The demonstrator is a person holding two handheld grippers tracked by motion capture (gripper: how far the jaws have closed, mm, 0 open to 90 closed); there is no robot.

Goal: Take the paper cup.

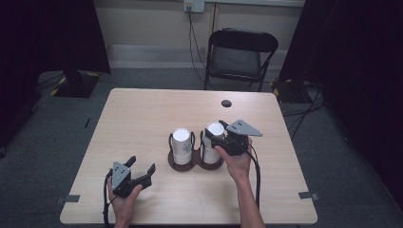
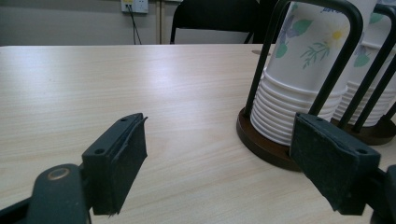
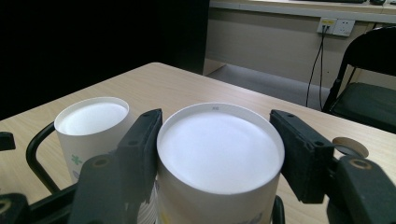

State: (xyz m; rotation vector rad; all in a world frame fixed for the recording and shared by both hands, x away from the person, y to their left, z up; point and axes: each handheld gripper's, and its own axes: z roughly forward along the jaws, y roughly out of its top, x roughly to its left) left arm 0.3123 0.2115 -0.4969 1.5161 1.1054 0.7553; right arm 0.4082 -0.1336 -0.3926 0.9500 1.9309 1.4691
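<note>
1. Two stacks of paper cups stand upside down in a dark holder (image 1: 183,165) mid-bench (image 1: 142,114).
2. The right stack (image 3: 219,154) sits between the right gripper (image 1: 222,134)'s jaws; the left jaw touches its rim, the right one stands just off it, so the jaws bracket the stack but have not closed on it.
3. The left gripper (image 1: 141,170) rests near-left of the holder, jaws wide and holding nothing.
4. The left stack (image 2: 303,70) lies far-right of those jaws.
5. Cups: white, flower-printed, ribbed rims nested. Holder: round brown base, black wire loops. The bench is pale wood grain.
</note>
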